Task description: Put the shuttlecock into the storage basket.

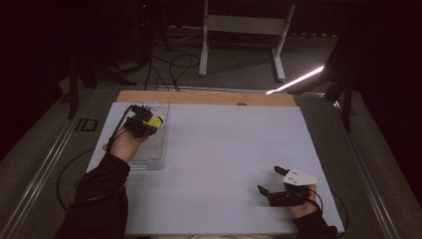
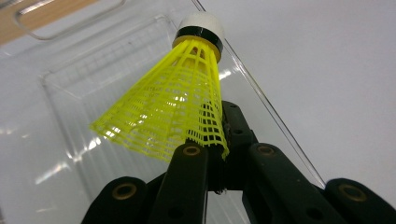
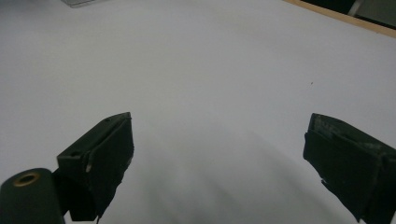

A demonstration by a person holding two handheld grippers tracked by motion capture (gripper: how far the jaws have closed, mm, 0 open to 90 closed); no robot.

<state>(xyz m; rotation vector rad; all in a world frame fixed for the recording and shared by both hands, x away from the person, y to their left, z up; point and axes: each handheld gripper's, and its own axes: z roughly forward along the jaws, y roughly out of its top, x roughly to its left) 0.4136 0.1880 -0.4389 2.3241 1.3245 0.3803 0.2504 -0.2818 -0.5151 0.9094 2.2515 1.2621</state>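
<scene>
A yellow plastic shuttlecock (image 1: 156,121) with a white cork tip is clamped by the edge of its skirt in my left gripper (image 1: 144,120), which is shut on it. In the left gripper view the shuttlecock (image 2: 173,107) points its cork up and away from the gripper (image 2: 212,142), just above a clear plastic tray (image 2: 70,93). That tray (image 1: 155,154) lies at the far left of the white table top (image 1: 224,144). My right gripper (image 1: 267,179) rests near the front right of the table. Its jaws stand wide open over bare white surface, nothing between them in the right gripper view (image 3: 219,149).
A wooden strip (image 1: 199,97) runs along the table's far edge. Beyond it on the dark floor are cables (image 1: 174,64) and the white legs of a stand (image 1: 239,30). A metal rail (image 1: 45,164) runs beside the table on the left.
</scene>
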